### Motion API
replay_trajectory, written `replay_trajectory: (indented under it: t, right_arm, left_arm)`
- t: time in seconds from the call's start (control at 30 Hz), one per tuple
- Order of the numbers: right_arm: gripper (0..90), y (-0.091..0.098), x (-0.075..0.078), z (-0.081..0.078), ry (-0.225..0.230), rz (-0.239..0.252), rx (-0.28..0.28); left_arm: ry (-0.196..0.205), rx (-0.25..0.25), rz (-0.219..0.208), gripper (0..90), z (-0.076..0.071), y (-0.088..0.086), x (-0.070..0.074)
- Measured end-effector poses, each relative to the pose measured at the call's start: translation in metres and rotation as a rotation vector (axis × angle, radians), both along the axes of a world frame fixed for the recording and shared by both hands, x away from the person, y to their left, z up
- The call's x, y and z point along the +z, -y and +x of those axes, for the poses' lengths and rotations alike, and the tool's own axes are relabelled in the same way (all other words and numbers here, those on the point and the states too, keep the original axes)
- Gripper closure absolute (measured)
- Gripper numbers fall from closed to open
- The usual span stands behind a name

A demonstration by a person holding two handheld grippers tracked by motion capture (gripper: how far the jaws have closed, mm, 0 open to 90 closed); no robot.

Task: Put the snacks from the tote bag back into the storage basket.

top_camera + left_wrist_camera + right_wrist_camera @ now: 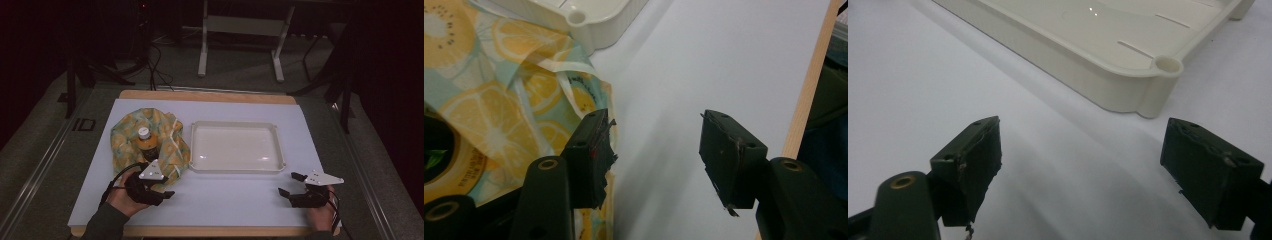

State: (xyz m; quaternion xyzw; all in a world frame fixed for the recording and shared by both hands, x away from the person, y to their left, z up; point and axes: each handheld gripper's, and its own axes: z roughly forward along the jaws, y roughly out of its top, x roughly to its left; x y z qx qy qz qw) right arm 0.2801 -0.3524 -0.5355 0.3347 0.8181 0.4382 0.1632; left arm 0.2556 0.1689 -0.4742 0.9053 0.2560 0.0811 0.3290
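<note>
A lemon-print cloth (123, 136) lies bunched on the left of the white mat, with a white-capped bottle (145, 142) standing in its folds. To its right sits an empty white tray (235, 169). My left gripper (164, 190) is open at the cloth's near edge. In the left gripper view (654, 145) one jaw is over the cloth (524, 100) and the other over bare mat, with the bottle's label (454, 172) at the lower left. My right gripper (289, 183) is open just off the tray's near right corner (1158, 75), nothing between its jaws (1083, 150).
The white mat (225, 200) covers a wooden table whose front edge (210, 231) runs right under both hands. Behind the table, a white-legged stand (202, 55), cables (155, 65) and dark furniture legs are on the floor.
</note>
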Motion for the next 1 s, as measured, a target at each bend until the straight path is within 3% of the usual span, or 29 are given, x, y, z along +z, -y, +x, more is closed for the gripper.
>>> replay_trajectory:
  t: [1.0]
  right_arm:
    - [16.2, 0.000, 0.000, 0.000, -0.001, -0.001, 0.002]
  left_arm:
    - [-0.004, 0.020, 0.067, 46.3, 0.017, -0.024, 0.022]
